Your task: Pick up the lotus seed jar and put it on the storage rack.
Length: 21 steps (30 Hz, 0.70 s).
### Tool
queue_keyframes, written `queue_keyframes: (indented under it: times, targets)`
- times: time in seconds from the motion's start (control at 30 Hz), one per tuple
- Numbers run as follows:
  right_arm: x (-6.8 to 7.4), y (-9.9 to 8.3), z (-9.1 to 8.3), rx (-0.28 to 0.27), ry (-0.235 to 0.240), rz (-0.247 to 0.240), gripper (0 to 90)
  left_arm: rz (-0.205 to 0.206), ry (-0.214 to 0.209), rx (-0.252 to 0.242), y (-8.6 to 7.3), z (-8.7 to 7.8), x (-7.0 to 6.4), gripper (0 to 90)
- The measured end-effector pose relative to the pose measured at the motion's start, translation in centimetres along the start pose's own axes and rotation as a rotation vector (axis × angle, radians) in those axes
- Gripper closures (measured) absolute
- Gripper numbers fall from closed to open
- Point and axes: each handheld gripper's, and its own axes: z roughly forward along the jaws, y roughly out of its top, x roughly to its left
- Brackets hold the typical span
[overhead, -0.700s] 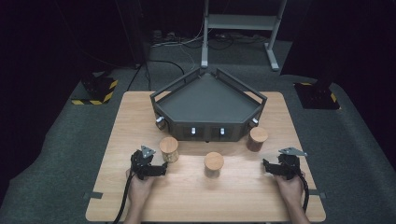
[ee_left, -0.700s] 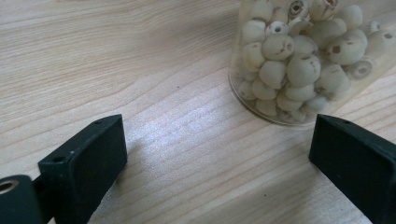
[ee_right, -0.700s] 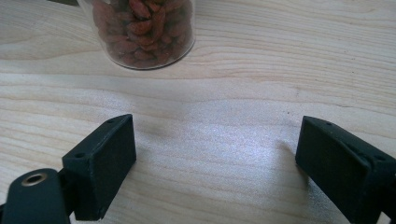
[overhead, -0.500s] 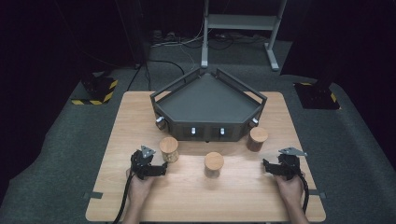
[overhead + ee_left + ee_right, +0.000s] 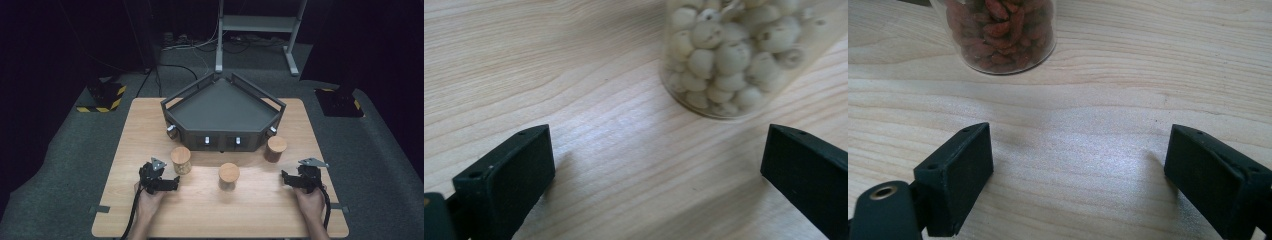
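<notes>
Three glass jars with wooden lids stand on the wooden table [image 5: 150, 125] in front of a dark angular tray [image 5: 220, 107]. The left jar [image 5: 181, 160] holds pale round seeds [image 5: 734, 55]. The middle jar [image 5: 229, 176] stands alone. The right jar [image 5: 275, 149] holds red-brown dried berries [image 5: 998, 35]. My left gripper [image 5: 171, 183] rests open on the table just short of the left jar, its jaws wide apart [image 5: 659, 165]. Low on the table near the right jar, my right gripper [image 5: 286, 178] is also open, with nothing between its jaws [image 5: 1078, 170].
The tray has raised walls and small knobs [image 5: 171, 131] along its front face. Dark carpet surrounds the table. A metal stand [image 5: 255, 30] and cables lie on the floor behind, with yellow-black striped bases [image 5: 102, 97] at the left and right.
</notes>
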Motion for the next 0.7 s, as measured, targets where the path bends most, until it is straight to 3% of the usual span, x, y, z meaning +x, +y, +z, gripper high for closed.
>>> queue_keyframes:
  times: [0.23, 0.53, 0.7]
  targets:
    - [0.0, 0.0, 0.0, 0.0, -0.001, 0.0, 12.0, 0.01, -0.033, -0.01, 0.6, -0.5, -0.8, 2.5]
    - [0.0, 0.0, 0.0, 0.0, -0.002, 0.002, 11.9, 0.006, -0.024, -0.017, 1.6, -0.1, -1.6, 4.7]
    - [0.0, 0.0, 0.0, 0.0, -0.002, 0.002, 11.9, 0.008, -0.01, -0.006, 2.3, 0.9, -1.9, 6.0]
